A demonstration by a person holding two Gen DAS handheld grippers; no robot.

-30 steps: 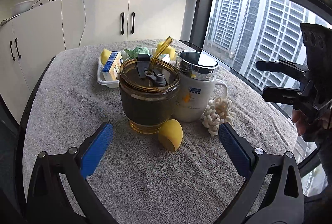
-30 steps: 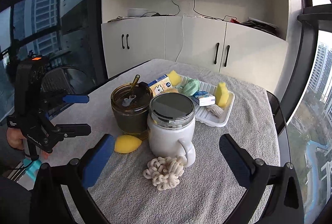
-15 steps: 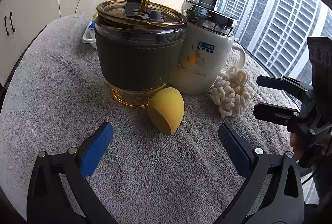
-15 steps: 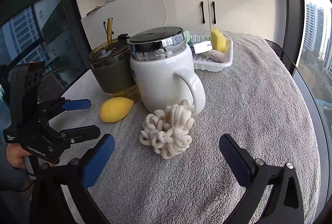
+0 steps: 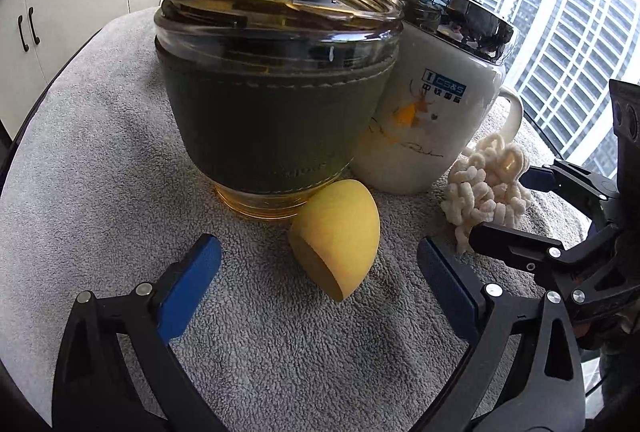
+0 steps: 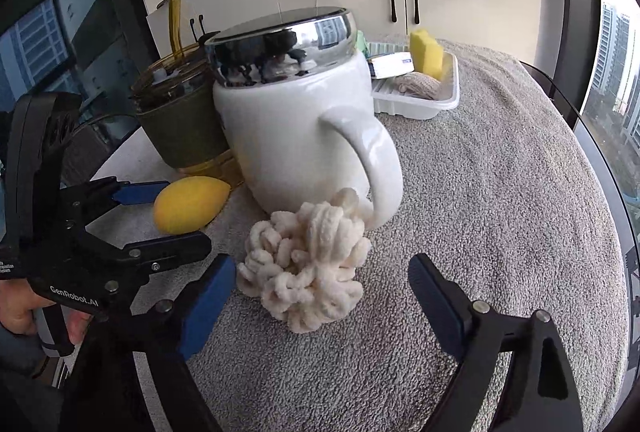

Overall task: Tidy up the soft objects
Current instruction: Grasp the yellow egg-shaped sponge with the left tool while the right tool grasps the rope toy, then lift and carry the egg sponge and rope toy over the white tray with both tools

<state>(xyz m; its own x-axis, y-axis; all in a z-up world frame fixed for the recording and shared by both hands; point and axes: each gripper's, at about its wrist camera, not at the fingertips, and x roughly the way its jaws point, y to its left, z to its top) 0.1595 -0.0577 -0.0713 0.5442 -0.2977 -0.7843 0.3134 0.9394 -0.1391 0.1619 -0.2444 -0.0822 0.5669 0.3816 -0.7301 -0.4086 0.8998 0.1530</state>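
A yellow egg-shaped sponge (image 5: 336, 236) lies on the grey towel in front of the amber glass cup; it also shows in the right wrist view (image 6: 188, 204). My left gripper (image 5: 318, 256) is open, its jaws standing on either side of the sponge, not touching it. A cream knotted yarn ball (image 6: 304, 264) lies by the white mug's handle; it also shows in the left wrist view (image 5: 486, 188). My right gripper (image 6: 320, 284) is open, its jaws on either side of the yarn ball. A white tray (image 6: 416, 100) at the back holds a yellow sponge (image 6: 426, 52) and other soft items.
An amber glass cup with a dark sleeve and straw (image 5: 276, 88) and a white lidded mug (image 6: 296, 128) stand close together mid-table. The grey towel (image 6: 500, 192) covers the round table. White cabinets stand behind, windows at the side.
Both grippers have moved down and forward. The left one has closed in on the yellow sponge, the right one on the yarn ball. Both stay open.
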